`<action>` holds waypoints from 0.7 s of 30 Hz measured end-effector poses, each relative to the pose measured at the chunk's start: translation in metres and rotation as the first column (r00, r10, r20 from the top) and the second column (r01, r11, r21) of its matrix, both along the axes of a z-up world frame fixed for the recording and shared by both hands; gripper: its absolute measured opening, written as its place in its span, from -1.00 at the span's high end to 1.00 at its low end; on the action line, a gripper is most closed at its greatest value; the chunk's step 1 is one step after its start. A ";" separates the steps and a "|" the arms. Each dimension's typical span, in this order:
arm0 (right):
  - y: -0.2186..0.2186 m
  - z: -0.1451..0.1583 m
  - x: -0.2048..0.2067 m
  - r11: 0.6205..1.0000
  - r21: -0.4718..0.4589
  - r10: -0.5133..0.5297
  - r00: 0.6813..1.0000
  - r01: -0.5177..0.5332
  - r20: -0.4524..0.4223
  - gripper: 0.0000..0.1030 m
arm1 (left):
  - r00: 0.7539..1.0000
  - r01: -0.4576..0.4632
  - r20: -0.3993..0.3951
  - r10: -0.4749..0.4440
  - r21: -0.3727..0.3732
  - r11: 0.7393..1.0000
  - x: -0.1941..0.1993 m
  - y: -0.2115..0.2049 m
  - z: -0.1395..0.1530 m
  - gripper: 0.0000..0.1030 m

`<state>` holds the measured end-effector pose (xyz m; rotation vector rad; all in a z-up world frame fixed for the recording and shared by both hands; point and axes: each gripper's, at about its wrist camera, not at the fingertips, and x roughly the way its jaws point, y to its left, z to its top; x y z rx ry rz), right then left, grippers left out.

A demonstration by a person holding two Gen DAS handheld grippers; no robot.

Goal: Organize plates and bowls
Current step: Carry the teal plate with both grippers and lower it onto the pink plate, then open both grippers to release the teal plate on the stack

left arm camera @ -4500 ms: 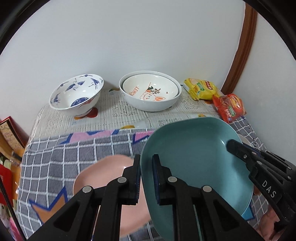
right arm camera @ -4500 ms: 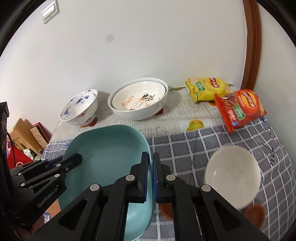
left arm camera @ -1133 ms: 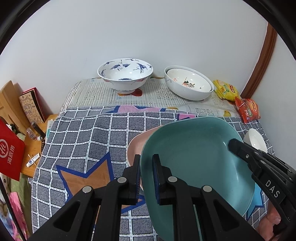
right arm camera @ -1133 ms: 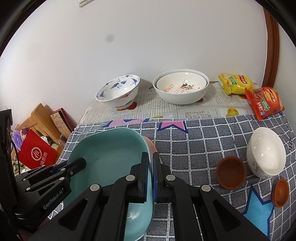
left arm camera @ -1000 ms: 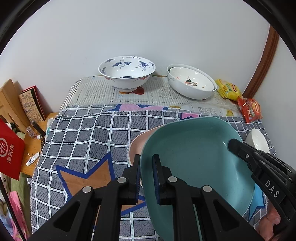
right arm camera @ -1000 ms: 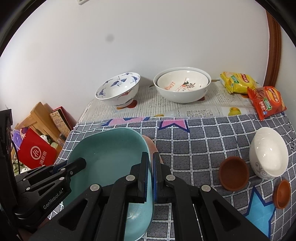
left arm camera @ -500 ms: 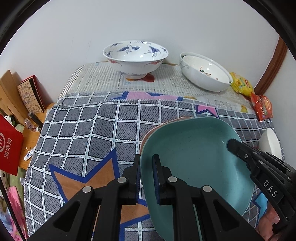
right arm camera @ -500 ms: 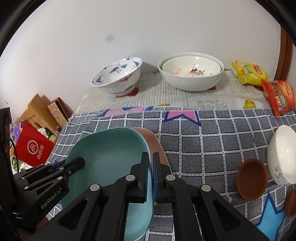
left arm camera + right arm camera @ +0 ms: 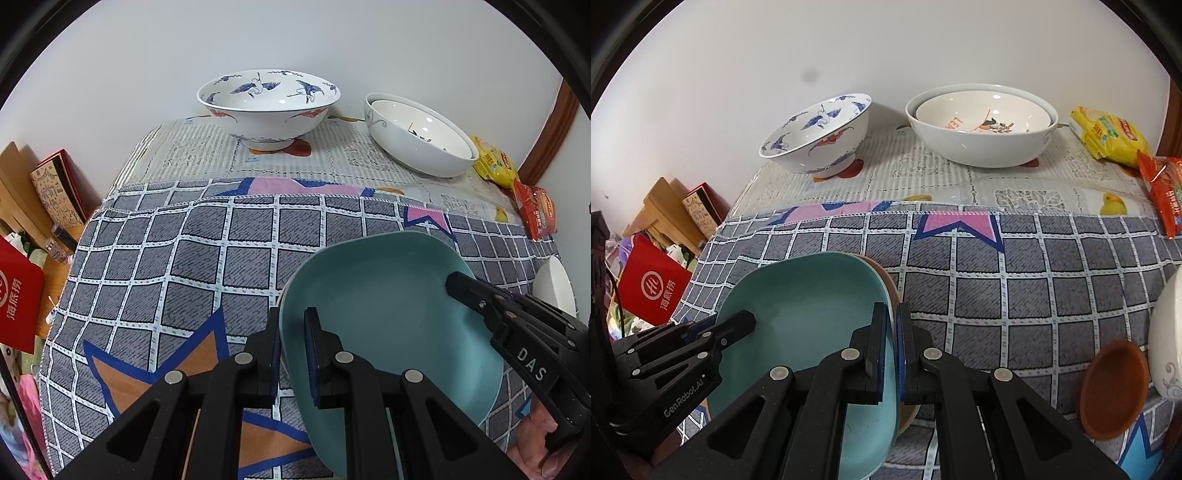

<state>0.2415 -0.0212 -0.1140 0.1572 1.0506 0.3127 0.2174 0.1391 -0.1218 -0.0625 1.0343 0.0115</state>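
Observation:
A teal square plate (image 9: 388, 314) hangs low between both grippers, tilted slightly. My left gripper (image 9: 293, 332) is shut on its left rim, and my right gripper (image 9: 891, 332) is shut on its right rim. Each gripper also shows in the other's view, the right gripper (image 9: 456, 284) and the left gripper (image 9: 748, 321) both clamped on the rim. A pink plate (image 9: 884, 278) lies on the checked cloth (image 9: 184, 258) directly beneath, and only its far edge peeks out. I cannot tell whether the two plates touch.
A blue crane bowl (image 9: 267, 107) and two nested white bowls (image 9: 417, 136) stand at the back on newspaper. Yellow (image 9: 1108, 133) and red (image 9: 1161, 188) snack packets lie back right. A brown saucer (image 9: 1113, 387) and a white bowl (image 9: 1167, 332) sit right. The table's left edge drops to a red bag (image 9: 14, 295).
Both grippers came down and forward with the teal plate. It now covers the pink plate, which earlier showed well out to the plate's left.

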 end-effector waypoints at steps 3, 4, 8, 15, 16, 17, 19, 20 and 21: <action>0.002 -0.003 0.004 1.000 -0.005 0.016 1.000 -0.016 0.008 0.87 | 1.000 -0.002 0.005 0.002 -0.002 1.000 0.001 0.001 0.000 0.77; 0.002 -0.003 0.005 1.000 -0.007 0.022 1.000 -0.022 0.013 0.87 | 1.000 -0.003 0.005 0.003 -0.004 1.000 0.002 0.001 0.000 0.77; 0.003 -0.004 0.010 0.999 -0.011 0.043 0.999 -0.043 0.021 0.85 | 1.000 -0.003 0.003 0.003 -0.007 1.000 0.003 0.001 -0.001 0.77; 0.008 -0.006 0.011 0.996 -0.049 0.071 0.997 -0.069 0.030 0.77 | 1.000 0.006 -0.013 -0.005 0.034 0.999 0.000 -0.001 -0.004 0.76; 0.007 -0.005 0.010 0.996 -0.053 0.072 0.997 -0.070 0.037 0.77 | 1.000 0.004 -0.016 -0.003 0.031 1.000 -0.002 -0.001 -0.003 0.76; 0.007 -0.003 0.009 0.996 -0.058 0.072 0.996 -0.069 0.044 0.77 | 1.000 0.002 -0.016 -0.001 0.029 1.000 -0.003 0.000 -0.002 0.76; 0.006 0.001 0.007 0.996 -0.064 0.068 0.996 -0.065 0.052 0.68 | 1.000 -0.002 -0.015 0.002 0.030 1.000 -0.006 0.001 0.001 0.72; 0.006 0.005 0.005 0.995 -0.071 0.069 0.996 -0.064 0.057 0.63 | 1.000 -0.003 -0.012 0.004 0.031 1.000 -0.008 0.001 0.003 0.71; 0.005 0.007 0.003 0.995 -0.075 0.070 0.996 -0.065 0.062 0.61 | 1.000 -0.004 -0.007 0.004 0.034 0.999 -0.011 0.000 0.007 0.71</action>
